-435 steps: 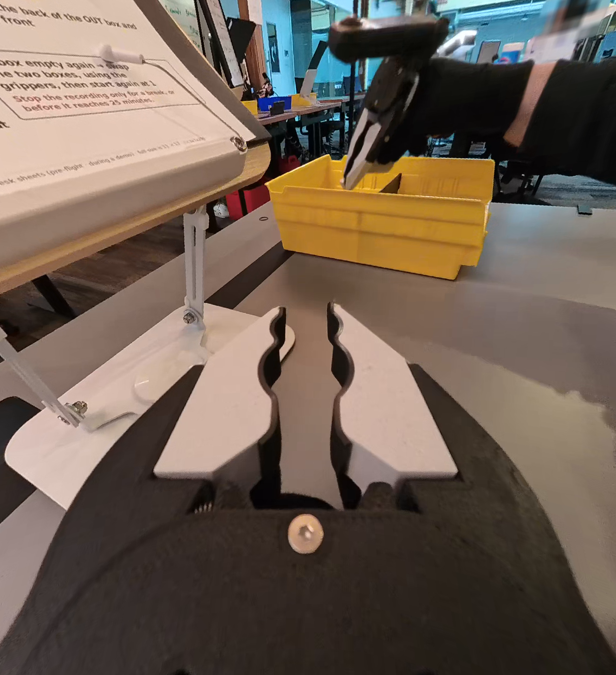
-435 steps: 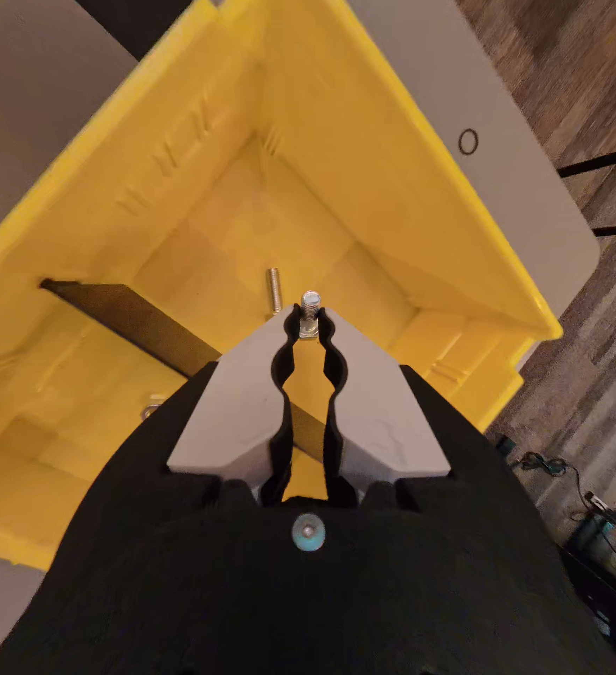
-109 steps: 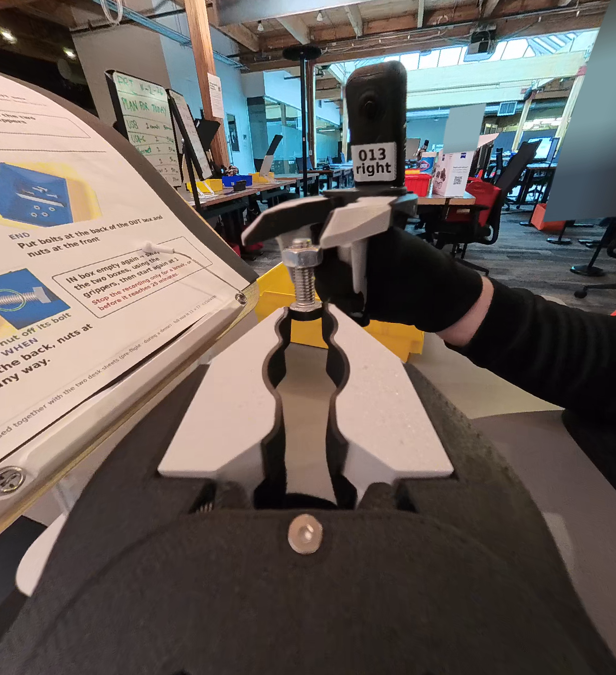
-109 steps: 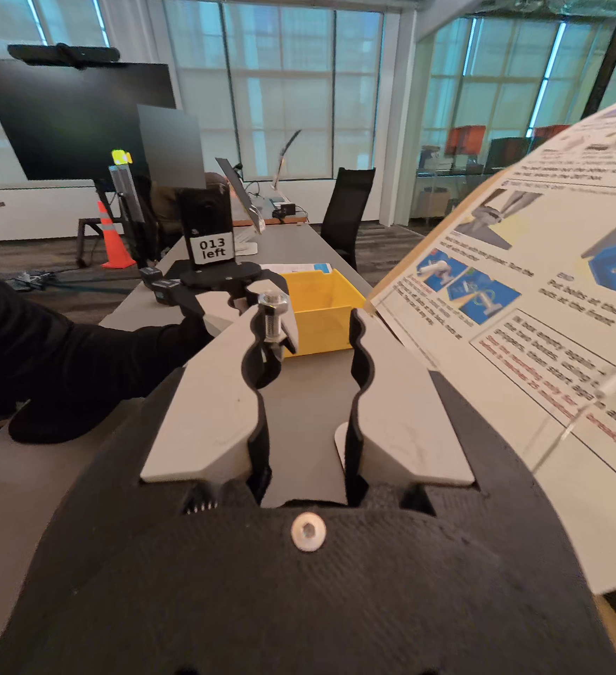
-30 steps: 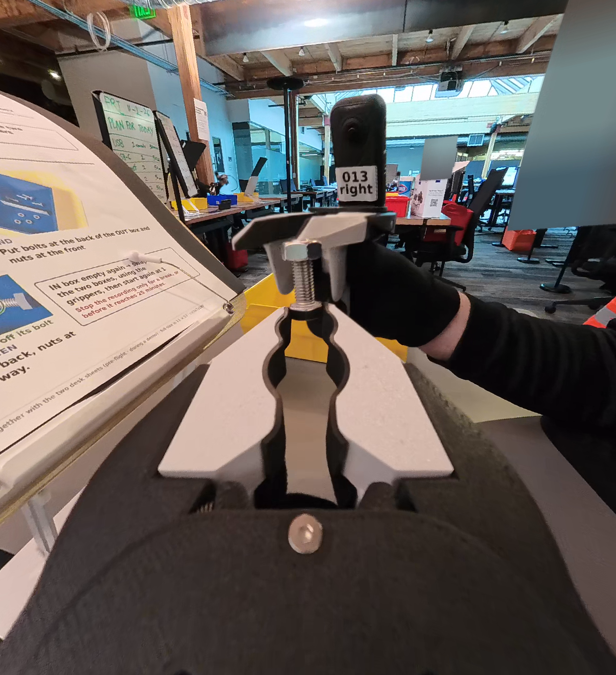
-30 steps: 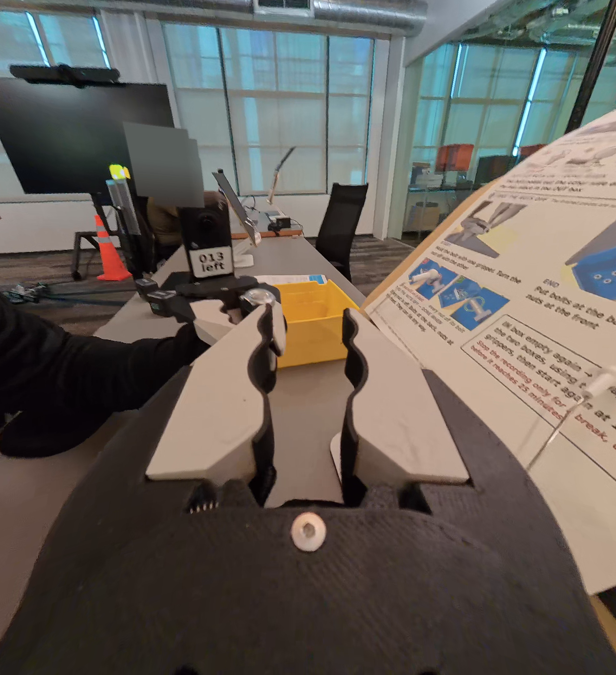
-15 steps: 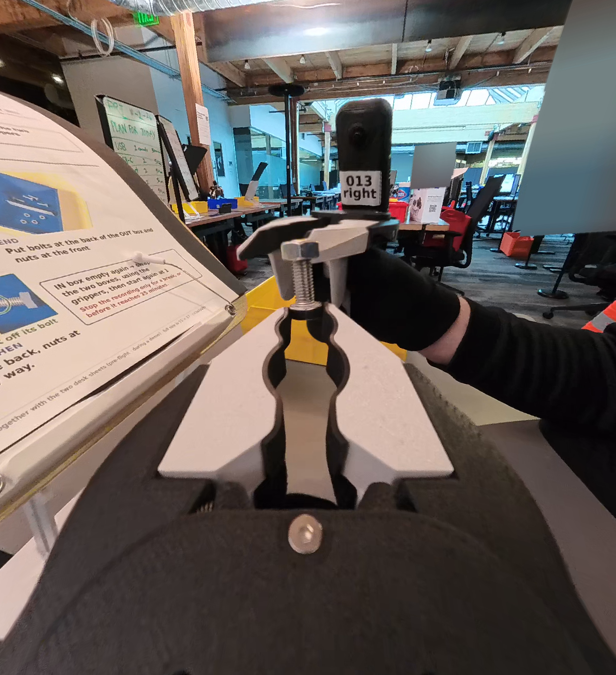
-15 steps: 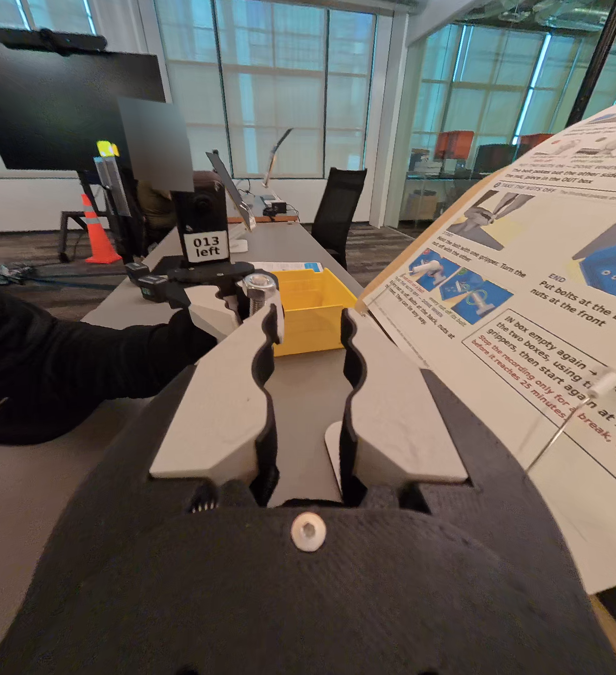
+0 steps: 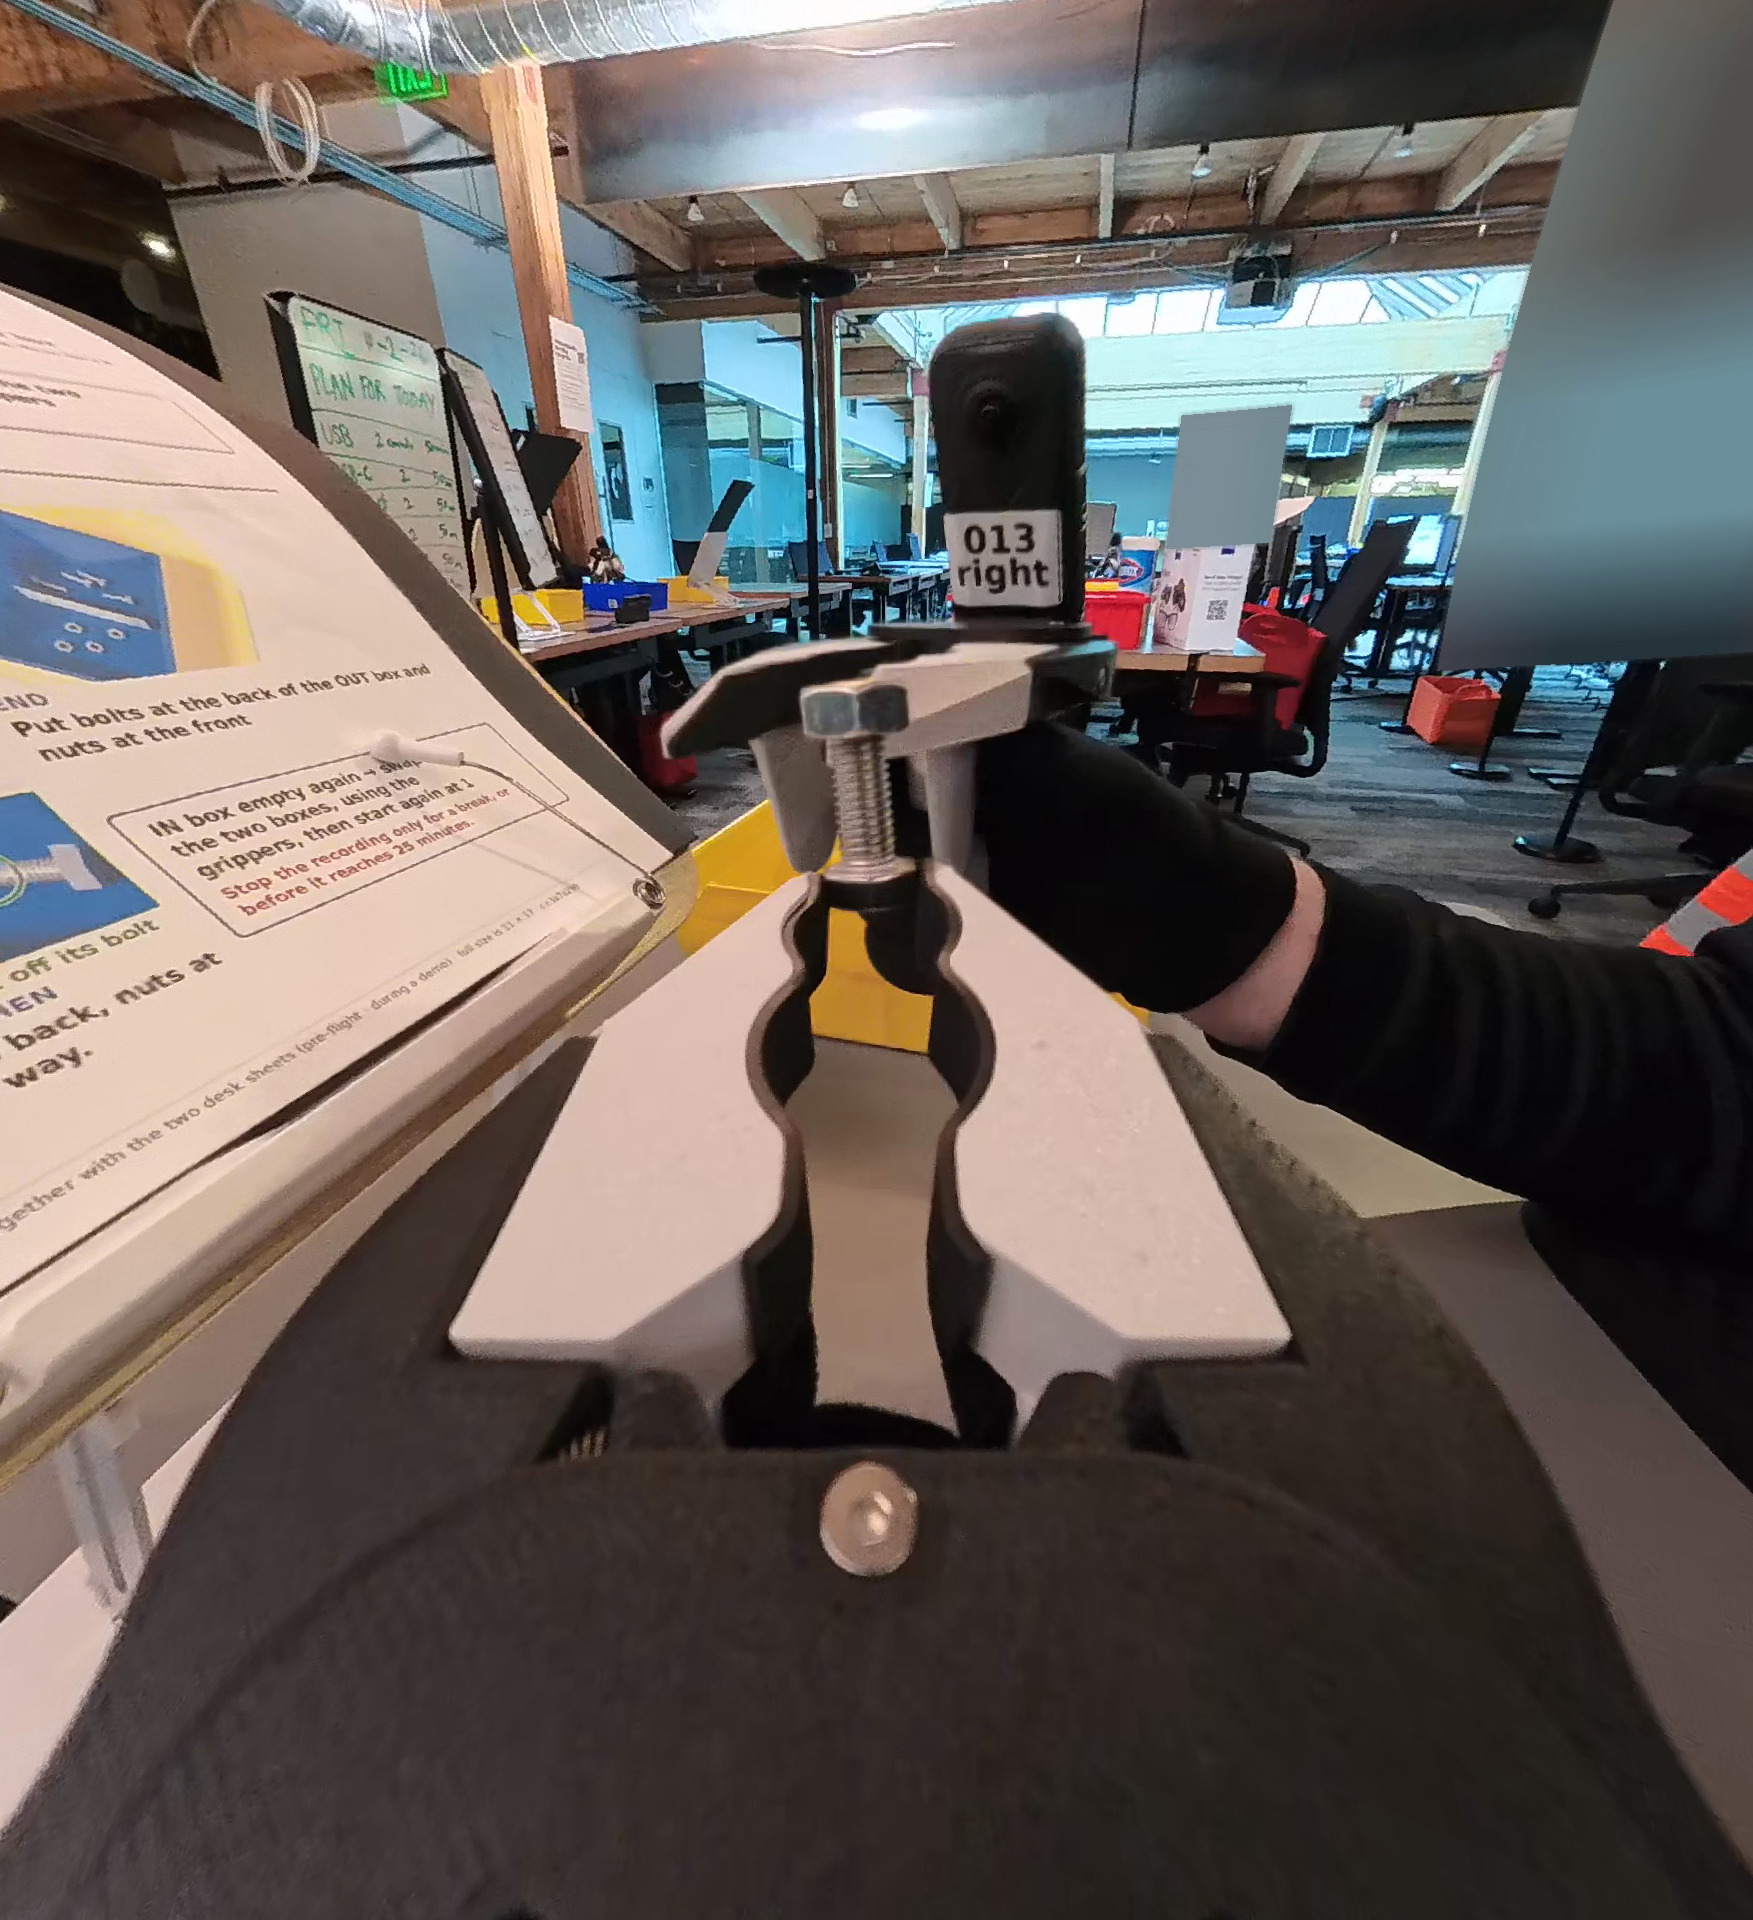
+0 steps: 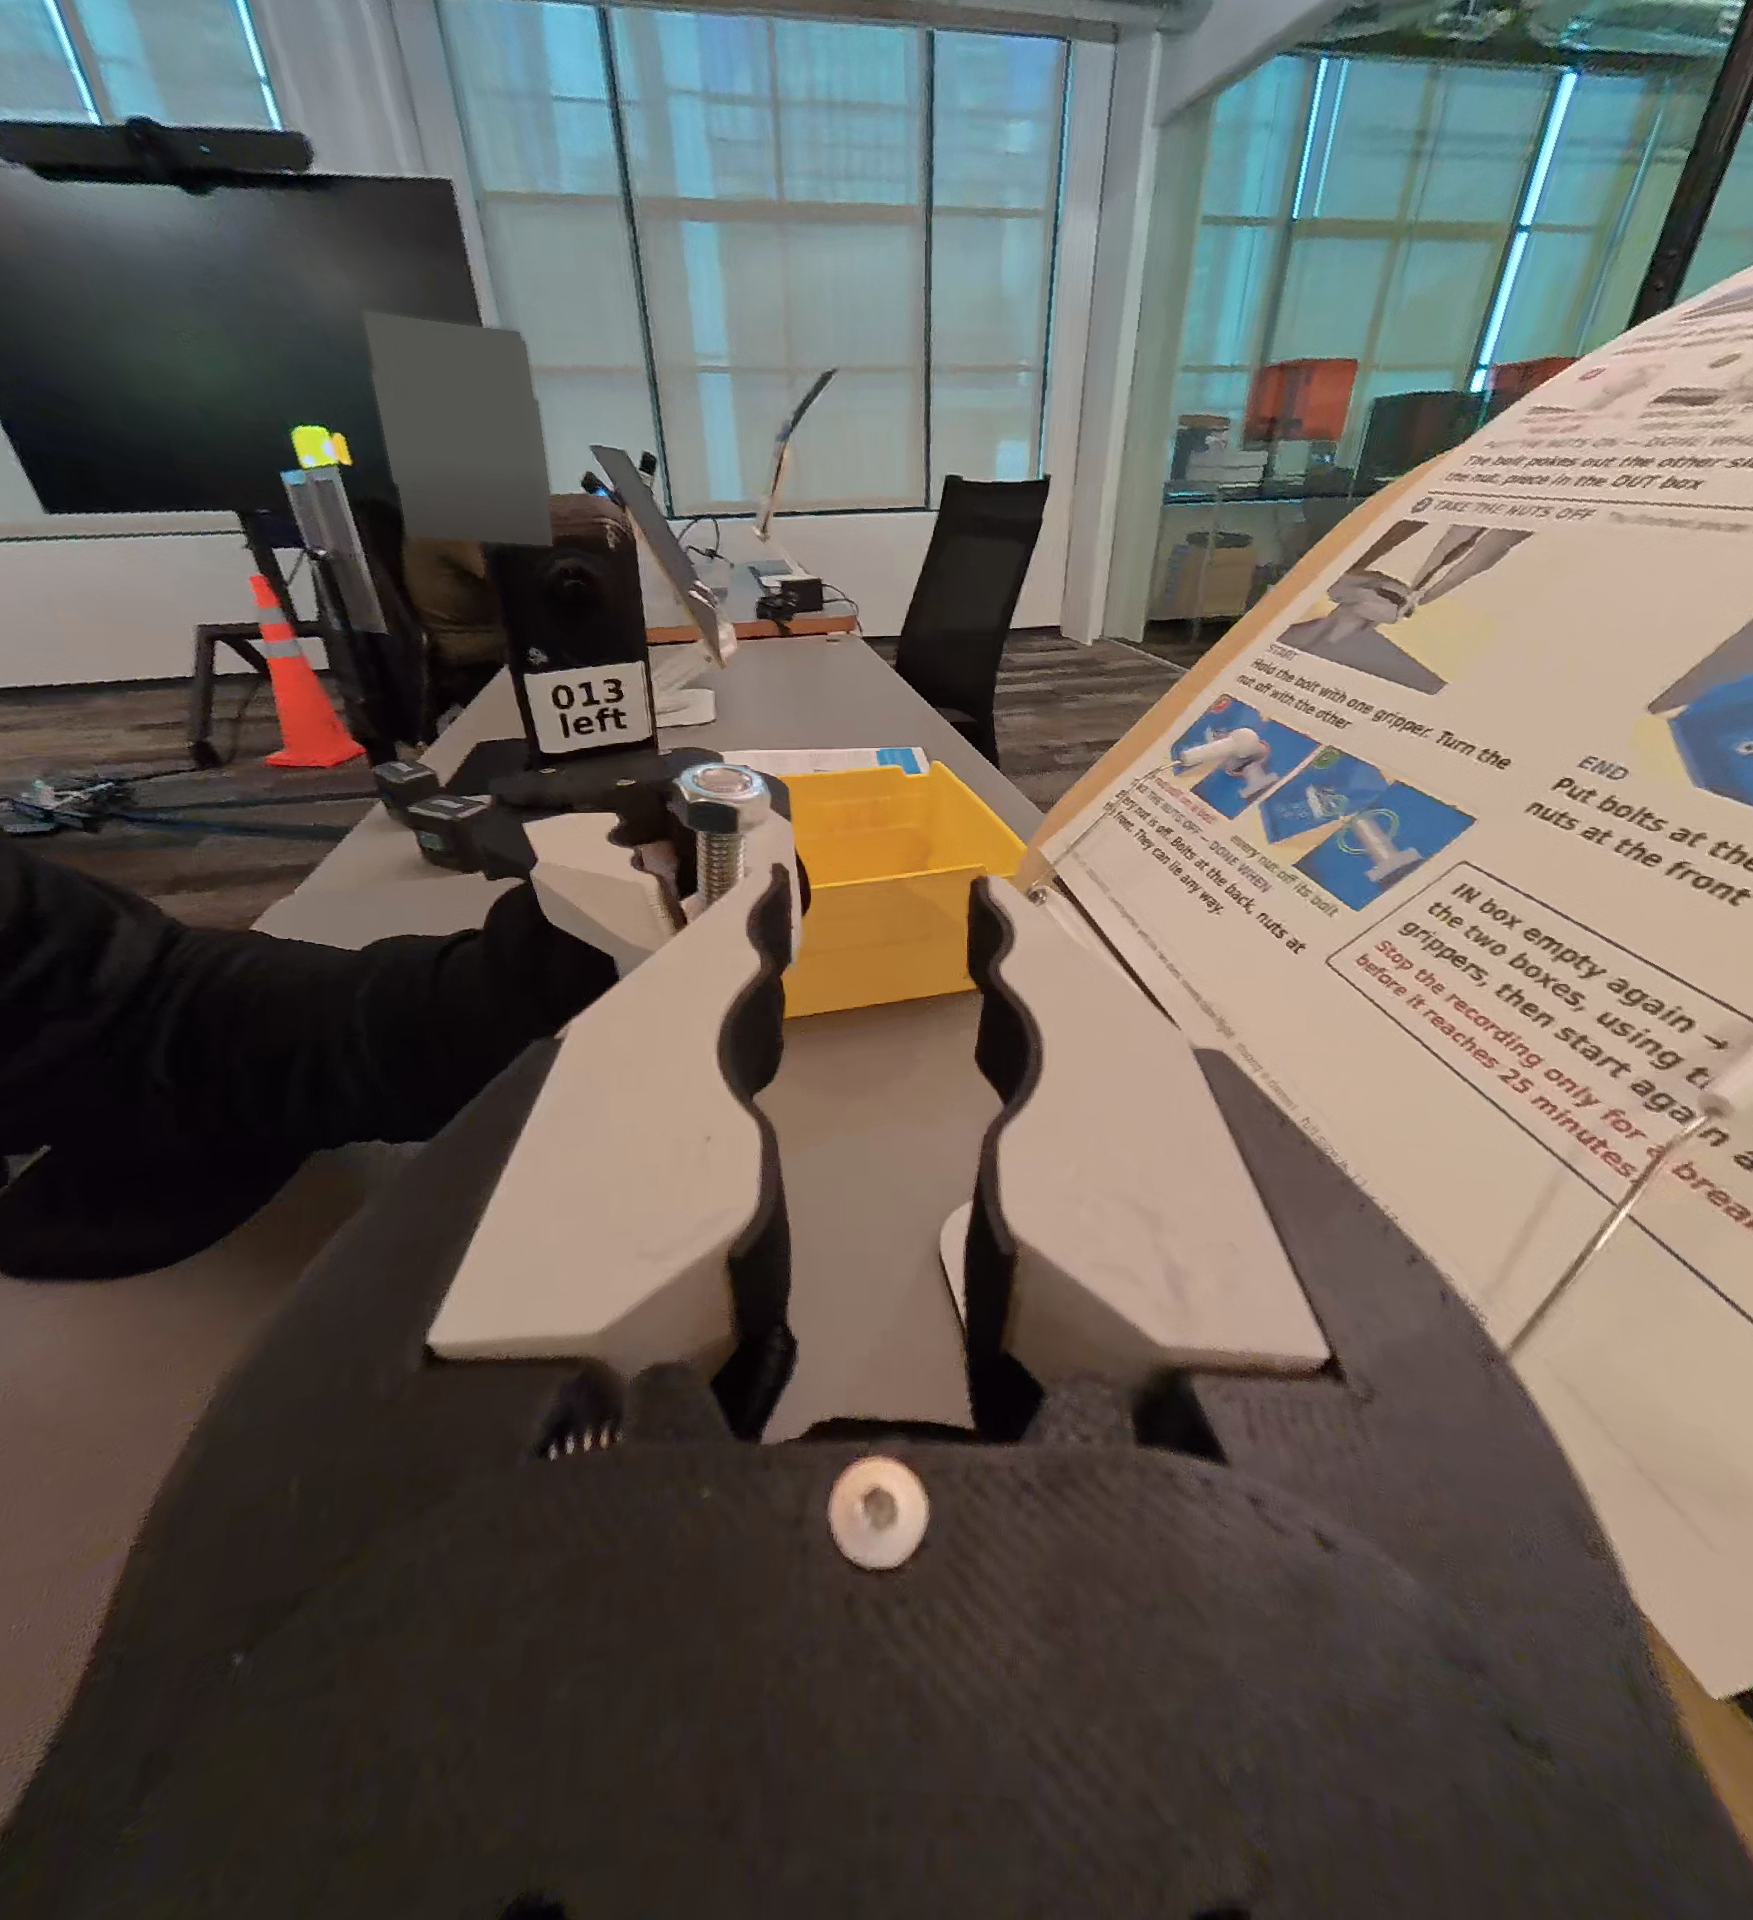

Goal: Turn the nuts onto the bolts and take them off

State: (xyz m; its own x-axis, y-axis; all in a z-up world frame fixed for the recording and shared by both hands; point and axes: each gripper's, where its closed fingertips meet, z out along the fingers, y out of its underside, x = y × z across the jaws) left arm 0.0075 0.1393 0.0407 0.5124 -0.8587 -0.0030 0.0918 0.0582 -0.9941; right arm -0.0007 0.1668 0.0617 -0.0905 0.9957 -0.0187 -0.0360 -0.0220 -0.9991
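My left gripper (image 9: pixel 867 899) is shut on the lower end of a steel bolt (image 9: pixel 861 810) and holds it upright above the table. A hex nut (image 9: pixel 856 712) sits at the bolt's upper end. My right gripper (image 10: pixel 877 894) is open and empty. The nut (image 10: pixel 721 795) and bolt stand just beyond its left fingertip (image 10: pixel 768 914), not between the jaws. In the left wrist view the right gripper (image 9: pixel 867 727), held by a black-gloved hand (image 9: pixel 1111 862), faces me right behind the bolt. In the right wrist view the left gripper (image 10: pixel 690 883) shows with the bolt in it.
A yellow bin (image 10: pixel 893 883) stands on the grey table (image 10: pixel 851 1143) behind the grippers, and also shows in the left wrist view (image 9: pixel 726 873). A tilted instruction board (image 9: pixel 228 779) stands close on my left, and on the right in the right wrist view (image 10: pixel 1474 883). My left and right fingertips are right by each other.
Earlier the right gripper held the bolt over the yellow bin; now the left gripper holds it. In the last second the right gripper stays open beside the nut, with only small shifts.
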